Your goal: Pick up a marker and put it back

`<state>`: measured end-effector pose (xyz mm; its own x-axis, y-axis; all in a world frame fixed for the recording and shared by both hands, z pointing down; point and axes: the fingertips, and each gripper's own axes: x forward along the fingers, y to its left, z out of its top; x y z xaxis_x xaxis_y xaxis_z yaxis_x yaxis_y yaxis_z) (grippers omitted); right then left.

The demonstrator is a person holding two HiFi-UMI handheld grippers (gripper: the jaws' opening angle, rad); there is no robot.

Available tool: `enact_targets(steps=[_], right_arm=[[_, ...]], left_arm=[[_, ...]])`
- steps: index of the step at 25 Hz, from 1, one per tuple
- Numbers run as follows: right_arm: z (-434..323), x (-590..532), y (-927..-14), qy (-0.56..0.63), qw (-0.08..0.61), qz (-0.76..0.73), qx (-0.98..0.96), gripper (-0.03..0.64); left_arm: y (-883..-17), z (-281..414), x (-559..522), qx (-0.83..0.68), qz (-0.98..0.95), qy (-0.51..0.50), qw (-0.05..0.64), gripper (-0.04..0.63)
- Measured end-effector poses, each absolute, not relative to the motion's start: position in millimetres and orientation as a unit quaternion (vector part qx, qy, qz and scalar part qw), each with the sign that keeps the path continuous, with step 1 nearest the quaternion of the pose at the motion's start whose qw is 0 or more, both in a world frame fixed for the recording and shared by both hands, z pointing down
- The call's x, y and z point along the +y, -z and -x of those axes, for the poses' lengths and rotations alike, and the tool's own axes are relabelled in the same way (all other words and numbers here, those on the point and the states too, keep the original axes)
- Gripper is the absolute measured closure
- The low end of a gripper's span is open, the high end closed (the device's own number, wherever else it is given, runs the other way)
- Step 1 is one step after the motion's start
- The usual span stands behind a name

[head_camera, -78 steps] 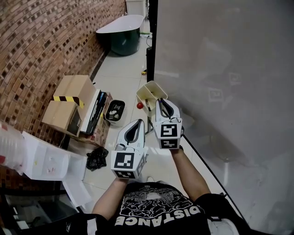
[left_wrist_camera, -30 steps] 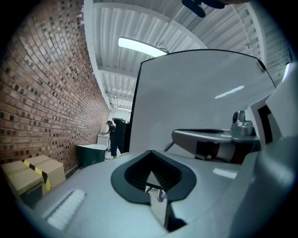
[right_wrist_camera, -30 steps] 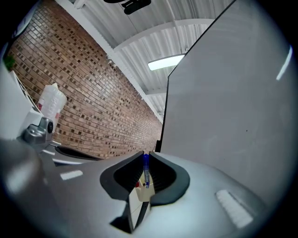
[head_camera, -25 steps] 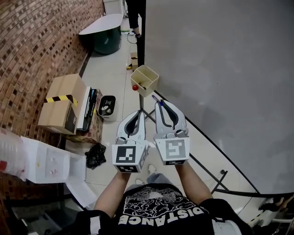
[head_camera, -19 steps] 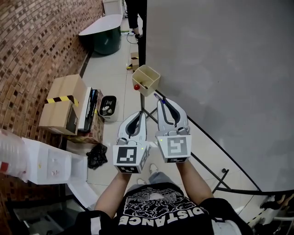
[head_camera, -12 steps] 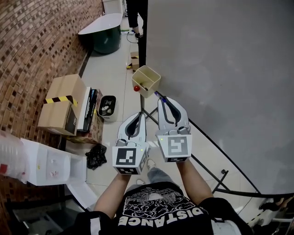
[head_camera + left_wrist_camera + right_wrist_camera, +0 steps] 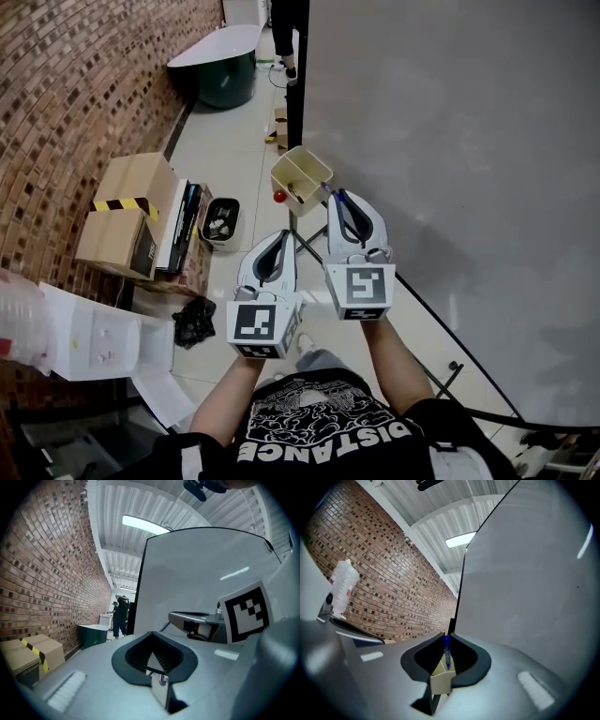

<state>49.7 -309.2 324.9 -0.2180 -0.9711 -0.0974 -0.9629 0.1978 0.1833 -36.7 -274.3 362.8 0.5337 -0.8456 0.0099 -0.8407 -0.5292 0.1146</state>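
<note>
A blue marker [image 7: 447,649] stands upright between the jaws of my right gripper [image 7: 446,654], which is shut on it. In the head view that right gripper [image 7: 334,195] reaches forward, with the marker [image 7: 326,190] tip poking out at the right rim of a beige holder box [image 7: 298,178] fixed beside the whiteboard. The same beige box [image 7: 440,680] shows just under the marker. A red ball [image 7: 279,197] sits on the box's left side. My left gripper [image 7: 280,237] hangs lower and to the left, jaws together and empty.
A large grey-white whiteboard [image 7: 450,141] on a black stand fills the right. A brick wall [image 7: 75,84] runs along the left, with cardboard boxes [image 7: 131,211], a small black bin [image 7: 221,223] and a dark green tub [image 7: 223,70] on the tiled floor. A person [image 7: 121,616] stands far off.
My right gripper has pushed forward with the marker, closing on the beige box. The left gripper has stayed about where it was.
</note>
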Motion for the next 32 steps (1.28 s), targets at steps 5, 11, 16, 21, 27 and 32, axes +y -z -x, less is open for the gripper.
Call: enact_targets(steps=[5, 11, 16, 21, 27, 32], right_arm=[[-51.5, -334.5, -338.7, 0.099, 0.033, -0.620, -0.778, 0.583], [-52.8, -359.9, -353.5, 0.085, 0.044, -0.617, -0.781, 0.583], [-50.7, -375.3, -370.4, 0.074, 0.059, -0.612, -0.785, 0.583], [-48.1, -390.3, -390.7, 0.060, 0.076, -0.607, -0.789, 0.583], [-47.7, -402.2, -410.9, 0.048, 0.091, -0.606, -0.789, 0.583], [-46.0, -410.3, -426.5, 0.039, 0.104, -0.603, -0.790, 0.583]], left_arm=[[-367.0, 32.8, -286.9, -0.479, -0.876, 0.022, 0.053, 0.589], [-370.0, 31.9, -305.0, -0.485, -0.872, 0.016, 0.061, 0.590], [-372.3, 32.5, -314.0, -0.486, -0.872, 0.016, 0.057, 0.589], [-372.0, 35.6, -322.3, -0.490, -0.870, 0.016, 0.057, 0.589], [-374.6, 39.1, -327.9, -0.498, -0.865, 0.014, 0.058, 0.589], [-375.4, 42.5, -331.4, -0.499, -0.865, 0.009, 0.055, 0.590]])
